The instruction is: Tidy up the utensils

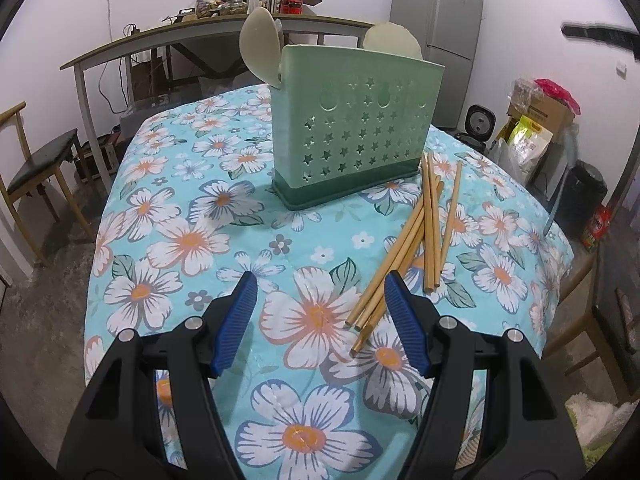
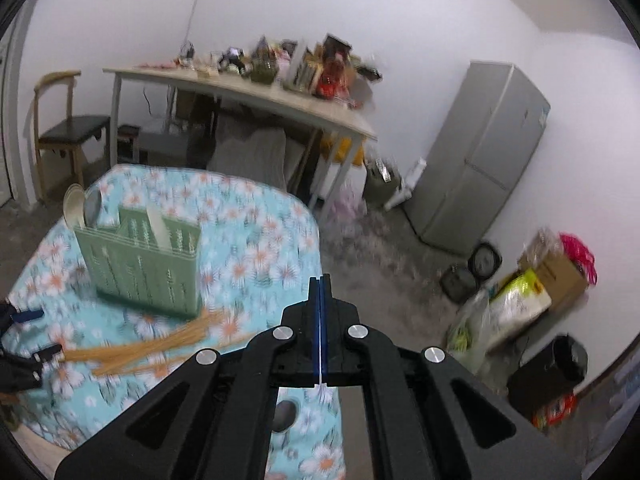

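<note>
Right-wrist view motion-blurred, chopsticks [image 2: 152, 348] smeared (count unclear), utensil holder [image 2: 144, 264] contents indistinct

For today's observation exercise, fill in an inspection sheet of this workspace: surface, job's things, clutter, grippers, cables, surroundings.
Surface: table with floral cloth.
Job's things: green holder upright with pale spoons inside; loose chopsticks lying beside its base.
Clutter: nothing seen on the cloth.
Grippers: left gripper open, near the chopstick ends; right gripper shut, empty, raised past the table edge.
Cables: cords hanging by the back table.
Surroundings: cluttered back table, fridge, chair, boxes.
</note>
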`<state>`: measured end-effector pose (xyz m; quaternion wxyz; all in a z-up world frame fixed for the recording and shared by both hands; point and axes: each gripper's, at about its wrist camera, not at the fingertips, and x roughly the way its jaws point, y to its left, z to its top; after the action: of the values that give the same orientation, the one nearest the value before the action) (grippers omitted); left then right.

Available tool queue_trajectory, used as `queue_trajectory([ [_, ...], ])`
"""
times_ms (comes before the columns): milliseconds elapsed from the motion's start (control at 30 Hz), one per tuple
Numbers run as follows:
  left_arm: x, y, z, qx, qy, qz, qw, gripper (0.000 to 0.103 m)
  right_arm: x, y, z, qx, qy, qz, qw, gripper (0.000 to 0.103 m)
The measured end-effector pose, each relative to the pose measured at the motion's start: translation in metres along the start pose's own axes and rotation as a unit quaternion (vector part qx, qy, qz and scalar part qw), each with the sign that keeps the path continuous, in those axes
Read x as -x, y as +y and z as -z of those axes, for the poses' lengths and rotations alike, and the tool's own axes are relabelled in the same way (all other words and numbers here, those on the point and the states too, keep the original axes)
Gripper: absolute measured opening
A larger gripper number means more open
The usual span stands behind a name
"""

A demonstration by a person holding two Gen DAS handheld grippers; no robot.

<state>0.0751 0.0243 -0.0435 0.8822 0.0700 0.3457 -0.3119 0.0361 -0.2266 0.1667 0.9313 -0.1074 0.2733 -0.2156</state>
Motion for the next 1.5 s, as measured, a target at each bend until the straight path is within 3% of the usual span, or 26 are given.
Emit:
queue_trajectory([
  [167, 0.000, 0.004, 0.002, 0.010, -0.002, 0.002, 0.9999, 0.063, 0.004, 0.000, -0.029, -0.011, -0.029, -0.026, 0.999, 0.000],
  [267, 0.000, 0.007, 0.003, 0.015, -0.002, 0.003, 0.9999, 0.063, -0.002, -0.011, -0.024, -0.053, -0.010, -0.066, 0.996, 0.000],
  [400, -0.001, 0.008, 0.002, 0.016, 0.000, 0.002, 0.9999, 0.063, -0.024, -0.014, 0.009, -0.088, 0.048, -0.146, 0.984, 0.003],
  [433, -0.001, 0.008, 0.002, 0.016, -0.001, 0.002, 0.9999, 0.063, -0.031, -0.006, 0.019, -0.081, 0.066, -0.162, 0.981, 0.007],
  [533, -0.002, 0.007, 0.001, 0.014, 0.001, 0.002, 0.9999, 0.063, -0.054, 0.029, 0.056, -0.012, 0.116, -0.186, 0.976, 0.029],
  [600, -0.003, 0.005, 0.001, 0.013, 0.004, 0.001, 0.9999, 0.063, -0.074, 0.059, 0.084, 0.051, 0.154, -0.199, 0.967, 0.030],
  [700, -0.004, 0.004, 0.001, 0.010, 0.006, -0.002, 0.9999, 0.063, -0.099, 0.092, 0.113, 0.117, 0.189, -0.192, 0.956, 0.030],
  [800, -0.004, 0.003, 0.001, 0.010, 0.008, -0.006, 0.9999, 0.063, -0.114, 0.112, 0.134, 0.177, 0.195, -0.176, 0.948, 0.030],
  [967, -0.010, 0.004, 0.001, 0.010, 0.016, -0.009, 0.9998, 0.063, -0.122, 0.143, 0.149, 0.281, 0.166, -0.148, 0.933, 0.030],
  [1100, -0.013, 0.004, 0.001, 0.007, 0.019, -0.011, 0.9997, 0.063, -0.119, 0.173, 0.159, 0.364, 0.117, -0.097, 0.919, 0.030],
  [1167, -0.014, 0.004, 0.001, 0.009, 0.020, -0.011, 0.9997, 0.063, -0.120, 0.180, 0.163, 0.378, 0.106, -0.082, 0.916, 0.028],
  [1367, -0.016, 0.005, 0.001, 0.010, 0.021, -0.011, 0.9997, 0.063, -0.127, 0.181, 0.158, 0.345, 0.111, -0.069, 0.929, 0.020],
  [1500, -0.013, 0.003, 0.001, 0.005, 0.018, -0.013, 0.9998, 0.063, -0.124, 0.171, 0.142, 0.267, 0.105, -0.072, 0.955, 0.010],
])
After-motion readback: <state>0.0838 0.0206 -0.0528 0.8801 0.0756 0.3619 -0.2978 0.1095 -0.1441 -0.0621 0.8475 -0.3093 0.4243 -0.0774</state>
